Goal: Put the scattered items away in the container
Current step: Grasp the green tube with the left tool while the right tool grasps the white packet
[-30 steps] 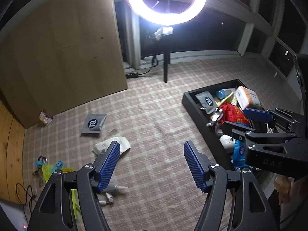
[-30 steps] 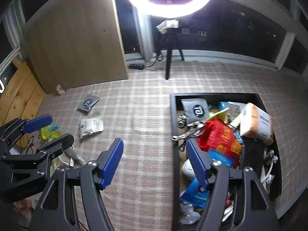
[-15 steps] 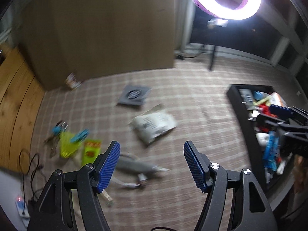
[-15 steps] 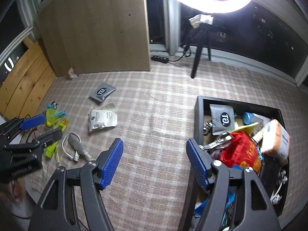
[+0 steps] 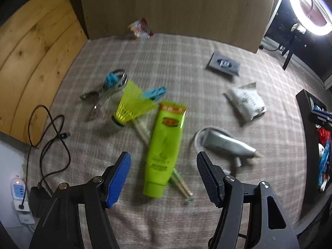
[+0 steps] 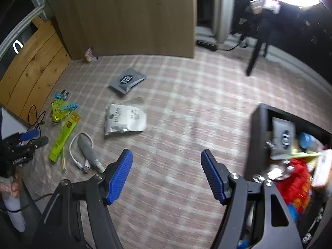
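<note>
The left gripper (image 5: pixel 164 176), empty and closing slightly, hangs over the green tube (image 5: pixel 165 147) mid-frame, seemingly lining up a grab; the right gripper (image 6: pixel 167 175) is released.

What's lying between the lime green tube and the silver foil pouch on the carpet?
The grey tube ringed by a white cable, seen in both wrist views.

Dim room, one harsh lamp, both views smeared by motion.
A glaring white ring-shaped lamp (image 5: pixel 311 6) burns out the upper right corner of each view; the checked beige carpet (image 6: pixel 186 114) streaks with blur, and the fisheye bends the edges into black.
</note>
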{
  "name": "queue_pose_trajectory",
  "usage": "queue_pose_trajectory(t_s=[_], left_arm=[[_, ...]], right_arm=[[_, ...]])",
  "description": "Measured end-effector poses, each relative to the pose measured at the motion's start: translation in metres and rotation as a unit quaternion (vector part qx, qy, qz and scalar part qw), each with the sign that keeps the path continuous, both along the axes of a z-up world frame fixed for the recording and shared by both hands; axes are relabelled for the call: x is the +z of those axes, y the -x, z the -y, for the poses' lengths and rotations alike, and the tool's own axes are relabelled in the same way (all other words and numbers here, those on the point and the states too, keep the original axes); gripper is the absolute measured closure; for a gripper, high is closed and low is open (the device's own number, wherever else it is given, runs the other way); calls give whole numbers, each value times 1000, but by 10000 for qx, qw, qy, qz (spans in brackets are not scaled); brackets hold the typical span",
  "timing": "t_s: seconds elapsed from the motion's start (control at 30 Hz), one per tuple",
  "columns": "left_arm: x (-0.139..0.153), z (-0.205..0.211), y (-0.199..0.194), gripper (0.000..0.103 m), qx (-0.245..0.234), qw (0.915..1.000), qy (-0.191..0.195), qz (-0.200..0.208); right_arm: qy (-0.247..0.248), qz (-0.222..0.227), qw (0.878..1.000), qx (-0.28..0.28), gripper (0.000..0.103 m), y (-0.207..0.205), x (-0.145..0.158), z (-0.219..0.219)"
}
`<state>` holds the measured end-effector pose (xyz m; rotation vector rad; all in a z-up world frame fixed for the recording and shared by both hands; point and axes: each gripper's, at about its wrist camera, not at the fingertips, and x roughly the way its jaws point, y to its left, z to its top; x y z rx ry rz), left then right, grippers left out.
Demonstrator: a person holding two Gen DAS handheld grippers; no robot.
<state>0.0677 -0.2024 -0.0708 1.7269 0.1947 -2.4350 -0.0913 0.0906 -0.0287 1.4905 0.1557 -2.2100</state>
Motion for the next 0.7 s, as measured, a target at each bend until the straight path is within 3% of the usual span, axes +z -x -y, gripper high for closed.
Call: queue_pose_trajectory(t_s=[0.2, 0.3, 0.37, 0.57, 0.7], left_arm=[[-19, 5, 5, 44, -80, 9997, -130, 197], [-26, -1, 13, 44, -385, 9986, -181, 304], [-34, -3, 18, 44, -833, 9955, -173, 409], [-54, 0, 23, 64, -922, 9919, -310, 811], [-55, 0, 22, 63, -1002, 9909, -320, 835]], right_arm=[[-60, 184, 9984, 523, 36, 17, -21, 56], [-172, 296, 9969, 703, 36, 26, -30, 81], [-249, 345, 9958, 807, 36, 32, -37, 97], [-512, 650, 9921, 938, 36, 49, -63, 133], [-711, 764, 9894, 1011, 36, 54, -76, 147]])
